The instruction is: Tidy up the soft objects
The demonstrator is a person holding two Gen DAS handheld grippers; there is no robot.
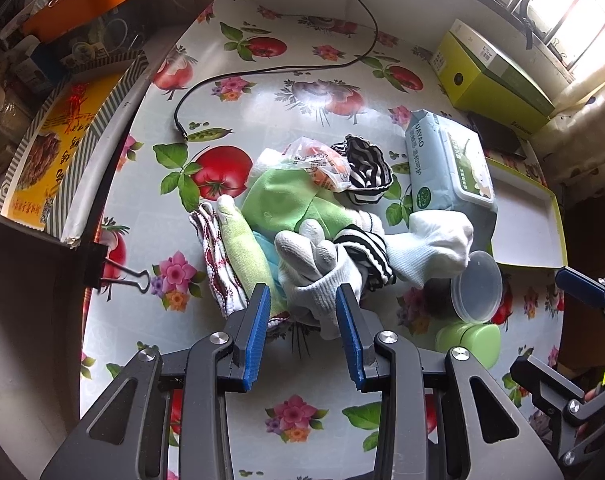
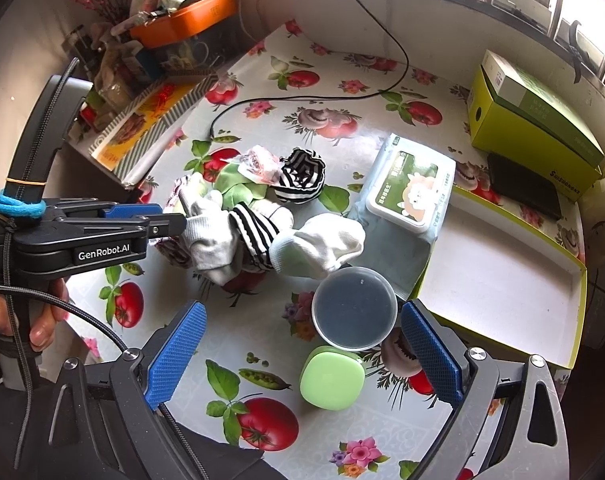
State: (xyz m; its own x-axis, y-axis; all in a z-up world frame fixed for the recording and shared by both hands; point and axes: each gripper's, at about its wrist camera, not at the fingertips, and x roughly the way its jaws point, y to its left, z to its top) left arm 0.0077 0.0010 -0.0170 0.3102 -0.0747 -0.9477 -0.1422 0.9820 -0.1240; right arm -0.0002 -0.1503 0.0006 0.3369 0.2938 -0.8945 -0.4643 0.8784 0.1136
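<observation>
A home: flowered oilcloth table (image 1: 302, 92), socks (image 1: 430, 244), cluttered shelf (image 2: 174, 40).

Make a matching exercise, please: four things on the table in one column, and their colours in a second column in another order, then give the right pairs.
Things:
1. work glove
2. small square case
3. round plastic tub
4. open shallow box

Colours:
A. clear, see-through
B. white inside, yellow-green rim
C. white and grey
D. light green

Right pairs: 1-C, 2-D, 3-A, 4-B
</observation>
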